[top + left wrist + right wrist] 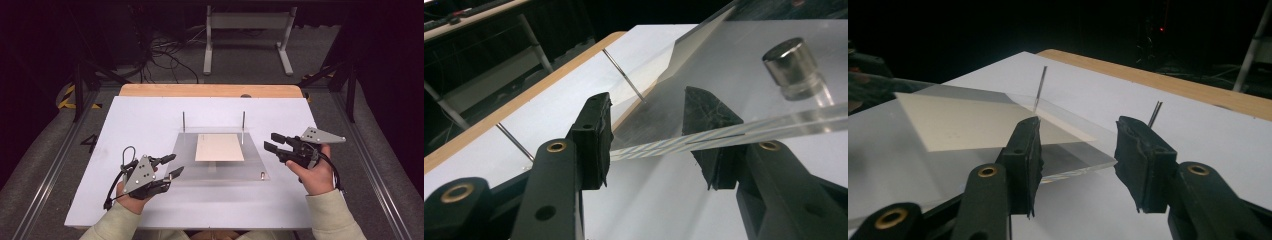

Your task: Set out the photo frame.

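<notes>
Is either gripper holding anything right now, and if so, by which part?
Nothing is held. The left gripper and right gripper are both open beside the clear plate.

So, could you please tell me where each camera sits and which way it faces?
High view: above the person's side, facing forward and down on the white table; forearms, left tool, right tool.
Left gripper view: on the left tool, its open jaws facing the clear plate.
Right gripper view: on the right tool, jaws open.
Shared: clear plate, upright pins.

card [219, 147] on plate [187, 157], 2 pins [183, 121] behind
</notes>
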A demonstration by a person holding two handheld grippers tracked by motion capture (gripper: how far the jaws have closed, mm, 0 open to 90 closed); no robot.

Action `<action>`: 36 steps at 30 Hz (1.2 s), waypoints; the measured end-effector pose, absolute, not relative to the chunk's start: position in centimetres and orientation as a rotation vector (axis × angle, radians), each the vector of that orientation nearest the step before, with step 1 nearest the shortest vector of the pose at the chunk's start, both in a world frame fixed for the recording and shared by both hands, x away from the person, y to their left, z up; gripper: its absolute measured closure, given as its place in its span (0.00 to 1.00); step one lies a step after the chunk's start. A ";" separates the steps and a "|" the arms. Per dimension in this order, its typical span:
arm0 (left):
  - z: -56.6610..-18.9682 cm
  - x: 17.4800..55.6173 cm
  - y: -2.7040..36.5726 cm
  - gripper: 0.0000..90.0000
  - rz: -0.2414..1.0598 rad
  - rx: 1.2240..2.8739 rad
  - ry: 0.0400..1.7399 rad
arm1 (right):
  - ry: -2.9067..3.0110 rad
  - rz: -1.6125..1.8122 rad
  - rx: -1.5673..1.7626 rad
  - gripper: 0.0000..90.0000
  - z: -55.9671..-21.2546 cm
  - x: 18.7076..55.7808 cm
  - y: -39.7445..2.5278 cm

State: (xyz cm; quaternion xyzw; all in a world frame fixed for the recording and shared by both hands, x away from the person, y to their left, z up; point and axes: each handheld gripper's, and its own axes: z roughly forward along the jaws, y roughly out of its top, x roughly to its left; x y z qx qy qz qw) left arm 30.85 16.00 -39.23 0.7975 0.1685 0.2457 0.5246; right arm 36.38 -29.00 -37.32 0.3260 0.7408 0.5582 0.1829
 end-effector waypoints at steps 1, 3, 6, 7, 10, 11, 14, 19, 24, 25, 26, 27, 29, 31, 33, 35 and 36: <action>-39.2 30.9 16.0 0.59 0.587 1.909 0.403 | 2.100 1.568 0.899 0.58 -37.2 36.1 -29.0; -39.2 30.9 16.0 0.59 0.582 1.912 0.399 | 2.133 1.569 0.865 0.53 -37.1 35.5 -29.0; -39.3 30.9 16.0 0.59 0.579 1.913 0.402 | 2.206 1.591 0.825 0.49 -36.7 34.7 -28.8; -39.3 30.9 16.0 0.59 0.579 1.913 0.402 | 2.206 1.591 0.825 0.49 -36.7 34.7 -28.8; -39.3 30.9 16.0 0.59 0.577 1.916 0.400 | 2.231 1.559 0.785 0.36 -36.3 33.7 -28.5; -39.3 30.9 16.0 0.59 0.576 1.917 0.399 | 2.242 1.545 0.791 0.35 -36.3 33.6 -28.5; -39.3 30.9 16.1 0.59 0.569 1.918 0.399 | 2.254 1.497 0.775 0.31 -36.4 33.2 -28.6; -39.3 30.9 16.1 0.59 0.568 1.919 0.399 | 2.287 1.443 0.744 0.29 -36.8 32.6 -28.6; -39.2 30.9 16.0 0.59 0.568 1.918 0.400 | 2.318 1.413 0.718 0.25 -37.5 32.3 -28.6; -39.2 30.9 16.0 0.59 0.568 1.918 0.400 | 2.326 1.409 0.711 0.24 -37.7 32.3 -28.5; -39.2 30.9 16.0 0.59 0.568 1.918 0.400 | 2.333 1.411 0.697 0.24 -37.8 32.2 -28.3; -39.2 30.9 16.0 0.59 0.568 1.917 0.400 | 2.339 1.415 0.681 0.23 -37.9 32.2 -28.1; -39.2 30.9 16.0 0.59 0.568 1.917 0.401 | 2.350 1.431 0.662 0.22 -38.0 32.1 -27.6; -39.2 30.9 16.0 0.59 0.569 1.917 0.399 | 2.356 1.445 0.626 0.21 -38.0 32.0 -26.9; -39.2 30.9 16.0 0.59 0.568 1.917 0.399 | 2.356 1.451 0.616 0.20 -38.0 31.9 -26.7; -39.2 30.9 16.0 0.59 0.567 1.917 0.399 | 2.352 1.466 0.586 0.19 -38.0 31.9 -26.2; -39.2 30.9 16.0 0.59 0.567 1.917 0.399 | 2.350 1.474 0.571 0.19 -38.0 31.9 -25.9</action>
